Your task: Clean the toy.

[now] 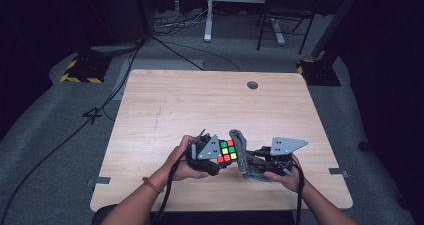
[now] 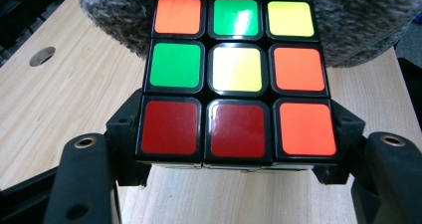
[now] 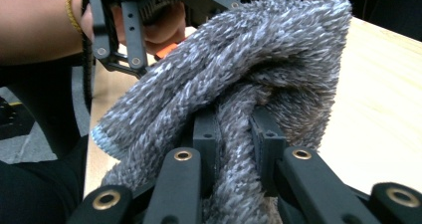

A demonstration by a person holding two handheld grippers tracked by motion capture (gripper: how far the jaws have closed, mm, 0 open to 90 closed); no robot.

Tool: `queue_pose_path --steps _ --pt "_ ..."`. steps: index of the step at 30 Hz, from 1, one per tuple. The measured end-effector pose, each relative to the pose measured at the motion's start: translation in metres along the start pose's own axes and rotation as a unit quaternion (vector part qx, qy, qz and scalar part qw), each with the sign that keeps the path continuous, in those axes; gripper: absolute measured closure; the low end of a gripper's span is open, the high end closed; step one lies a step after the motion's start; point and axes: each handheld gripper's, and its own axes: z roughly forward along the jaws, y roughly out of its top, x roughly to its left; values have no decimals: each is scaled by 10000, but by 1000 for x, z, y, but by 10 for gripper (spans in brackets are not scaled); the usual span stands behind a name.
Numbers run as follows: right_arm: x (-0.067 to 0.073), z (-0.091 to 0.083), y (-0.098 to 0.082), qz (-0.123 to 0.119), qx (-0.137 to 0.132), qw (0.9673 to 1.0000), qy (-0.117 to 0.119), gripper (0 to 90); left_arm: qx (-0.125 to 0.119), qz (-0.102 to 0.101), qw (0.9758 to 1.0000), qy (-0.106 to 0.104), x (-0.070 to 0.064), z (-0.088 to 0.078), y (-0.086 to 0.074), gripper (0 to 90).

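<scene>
- Left gripper (image 1: 216,157) squeezes the puzzle cube (image 1: 227,151) by its bottom row — jaws tight on both sides.
- Right gripper (image 1: 252,157) pinches a fold of the fuzzy grey cloth (image 1: 242,152) between its shut jaws.
- Cloth touches the far side of the cube.
- Both things sit above the wooden table (image 1: 200,105), near the edge by the person.
- Lots of bare table lies beyond them — up to the small round hole (image 1: 252,85) near the far edge.
</scene>
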Motion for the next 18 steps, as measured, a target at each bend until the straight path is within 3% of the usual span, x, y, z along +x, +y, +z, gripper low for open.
queue_pose_path --steps 6,10,16,18 --pt "-4 6 -6 56 387 9992 -104 772 -206 -119 9997 4 4 -7 1 328" --pt "-4 12 -9 76 550 9984 -69 772 -137 -106 9998 -36 6 -7 -1 329" --pt "2 -1 2 -81 13 9999 -106 770 11 -59 9997 -243 2 2 -3 330" --pt "1 -4 3 -97 -16 9998 -190 769 3 -24 9995 -306 -1 4 -1 330"
